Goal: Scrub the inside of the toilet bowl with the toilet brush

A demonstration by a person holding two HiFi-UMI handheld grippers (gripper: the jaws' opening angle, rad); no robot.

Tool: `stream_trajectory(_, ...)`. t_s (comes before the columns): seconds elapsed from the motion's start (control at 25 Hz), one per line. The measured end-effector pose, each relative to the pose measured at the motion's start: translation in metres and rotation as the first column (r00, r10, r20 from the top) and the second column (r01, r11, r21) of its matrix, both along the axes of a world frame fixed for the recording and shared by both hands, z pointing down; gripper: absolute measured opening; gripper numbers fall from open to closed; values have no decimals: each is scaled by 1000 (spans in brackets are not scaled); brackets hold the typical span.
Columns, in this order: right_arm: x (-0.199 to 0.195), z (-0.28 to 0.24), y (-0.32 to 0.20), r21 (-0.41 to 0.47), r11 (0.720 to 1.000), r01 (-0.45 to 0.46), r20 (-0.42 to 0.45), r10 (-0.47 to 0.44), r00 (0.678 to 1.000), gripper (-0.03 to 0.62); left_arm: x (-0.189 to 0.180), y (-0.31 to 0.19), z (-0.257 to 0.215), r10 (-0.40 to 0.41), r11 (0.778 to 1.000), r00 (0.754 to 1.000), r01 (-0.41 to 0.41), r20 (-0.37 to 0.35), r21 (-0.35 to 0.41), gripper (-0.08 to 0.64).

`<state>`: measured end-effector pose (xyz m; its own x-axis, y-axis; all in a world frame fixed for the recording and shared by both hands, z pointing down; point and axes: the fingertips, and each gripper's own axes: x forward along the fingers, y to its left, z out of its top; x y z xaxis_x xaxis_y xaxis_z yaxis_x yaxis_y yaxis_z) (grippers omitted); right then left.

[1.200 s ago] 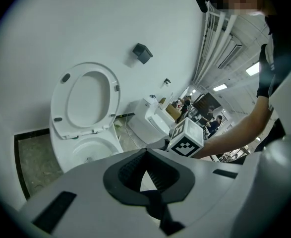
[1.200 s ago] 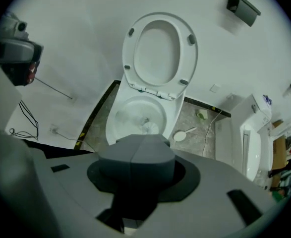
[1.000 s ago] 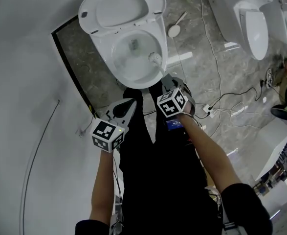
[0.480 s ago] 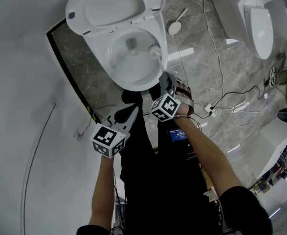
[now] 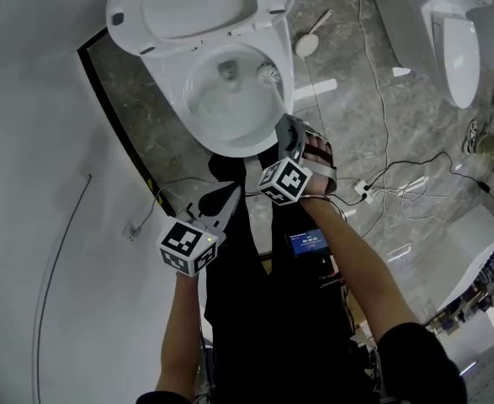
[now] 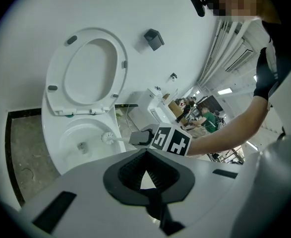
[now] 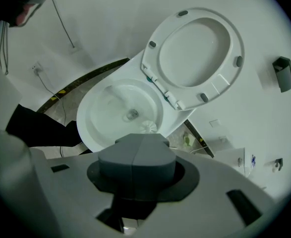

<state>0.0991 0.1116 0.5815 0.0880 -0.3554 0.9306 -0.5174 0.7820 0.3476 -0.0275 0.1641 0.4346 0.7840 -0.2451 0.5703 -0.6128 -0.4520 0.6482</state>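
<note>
The left gripper (image 5: 226, 194) hangs at 7 o'clock from the bowl (image 5: 172, 91), well clear of it. Its own view shows the left gripper (image 6: 145, 175) with jaws slightly parted and nothing between them. The lid (image 5: 198, 7) stands raised at 12 o'clock. The brush (image 5: 268, 76) has its bristled head inside the bowl at 2 o'clock, by the right wall. The right gripper (image 5: 289, 137) sits at the rim's 5 o'clock, jaws closed tight on the handle. In the right gripper view those shut jaws hide the handle, and only the brush (image 7: 147, 127) head peeps above the right gripper (image 7: 135, 155). The left gripper view shows the white handle (image 6: 123, 140) whole. Further right, cables (image 5: 381, 99) trail across the floor towards a second toilet (image 5: 453, 45).
</note>
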Motion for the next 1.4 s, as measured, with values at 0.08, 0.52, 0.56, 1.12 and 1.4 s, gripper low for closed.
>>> stream_trajectory(0.08,-1,2,-5,9,1000,4,-7,-4,1000,156,1,4,2,13,1000,1000,-13,6,-1,11)
stream_trajectory(0.52,-12,11,-38,57,998,25,4,-25,1000,156,-13,13,3,33,999,999,-32,30,-9,11)
stream_trajectory(0.56,-15,11,-41,59,998,22,11,-23,1000,156,-16,13,4,33,999,999,-32,32,-12,11)
stream_trajectory(1.12,-64,22,-81,42,997,62,88,-65,994,158,-35,13,4,13,1000,999,-12,41,-13,11)
stream_trajectory(1.4,-75,20,-86,21,999,26,129,-28,991,158,-51,16,7,-11,999,999,13,52,-29,11)
